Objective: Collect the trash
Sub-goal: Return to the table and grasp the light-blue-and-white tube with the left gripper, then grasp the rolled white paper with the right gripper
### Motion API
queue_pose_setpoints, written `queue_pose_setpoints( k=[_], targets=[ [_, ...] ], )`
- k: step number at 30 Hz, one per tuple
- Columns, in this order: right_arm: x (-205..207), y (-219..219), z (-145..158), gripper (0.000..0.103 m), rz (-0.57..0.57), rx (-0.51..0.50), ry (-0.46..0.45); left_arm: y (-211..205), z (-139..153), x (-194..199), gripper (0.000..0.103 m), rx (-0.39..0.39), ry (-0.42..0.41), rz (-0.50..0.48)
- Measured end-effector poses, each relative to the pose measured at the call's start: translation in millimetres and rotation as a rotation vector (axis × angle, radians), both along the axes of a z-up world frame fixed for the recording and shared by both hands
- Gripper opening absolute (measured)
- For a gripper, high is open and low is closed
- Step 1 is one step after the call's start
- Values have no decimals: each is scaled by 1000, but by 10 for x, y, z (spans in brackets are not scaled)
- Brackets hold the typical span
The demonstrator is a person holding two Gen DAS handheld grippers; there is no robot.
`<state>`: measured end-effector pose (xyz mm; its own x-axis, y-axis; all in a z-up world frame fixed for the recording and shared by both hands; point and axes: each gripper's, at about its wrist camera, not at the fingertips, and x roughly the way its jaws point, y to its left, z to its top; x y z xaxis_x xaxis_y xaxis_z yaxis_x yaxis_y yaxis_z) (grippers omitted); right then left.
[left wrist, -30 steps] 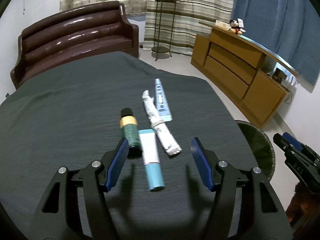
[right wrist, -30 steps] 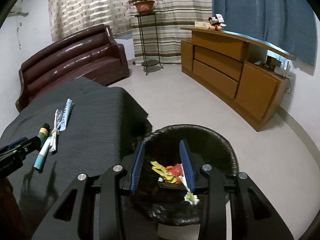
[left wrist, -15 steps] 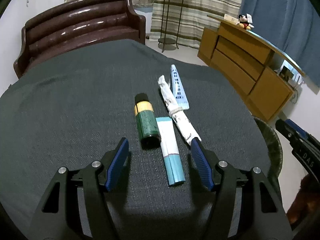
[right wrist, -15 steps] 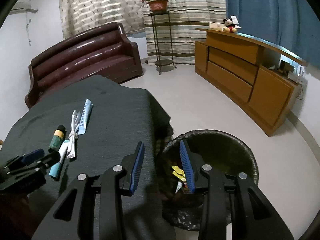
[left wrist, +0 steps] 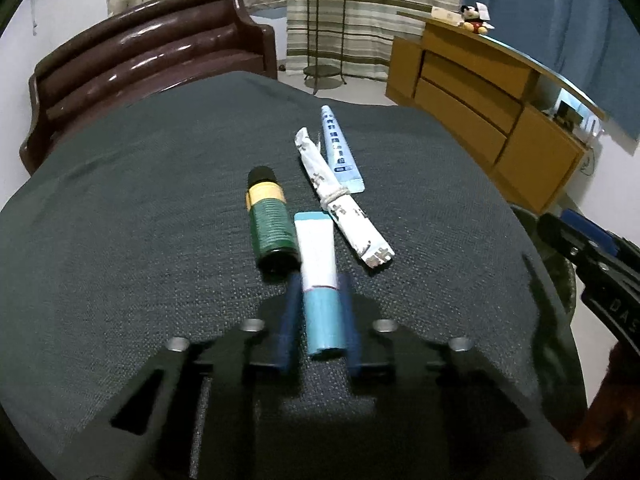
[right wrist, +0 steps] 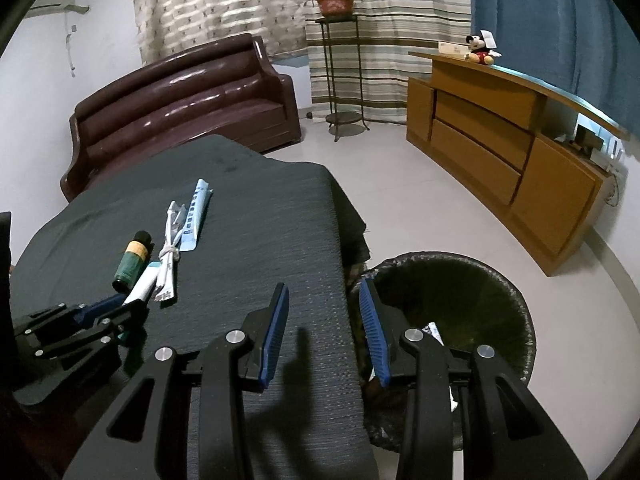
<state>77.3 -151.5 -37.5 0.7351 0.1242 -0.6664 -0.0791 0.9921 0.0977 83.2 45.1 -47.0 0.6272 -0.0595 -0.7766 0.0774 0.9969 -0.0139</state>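
One white-teal tube clamped between left gripper pads.

Home living room, sofa, curtains, sideboard

Four pieces of trash lie close together on the dark cloth. The white tube with a light blue cap lies flat, its cap end clamped between blue pads. The green bottle with a yellow band and black cap lies touching it. A rolled printed paper tied with string lies beside, against a pale blue flattened tube.
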Motion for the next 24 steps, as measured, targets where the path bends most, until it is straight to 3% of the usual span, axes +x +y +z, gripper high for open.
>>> queue_pose_setpoints(
  k=[12,24],
  targets=[
    [55,323,33,37,71,-11,2,302,184,-242,13,-63,-33,11],
    [222,852,2,37,180,-21,30,922,330,-308,13,-84,-81,125]
  ],
)
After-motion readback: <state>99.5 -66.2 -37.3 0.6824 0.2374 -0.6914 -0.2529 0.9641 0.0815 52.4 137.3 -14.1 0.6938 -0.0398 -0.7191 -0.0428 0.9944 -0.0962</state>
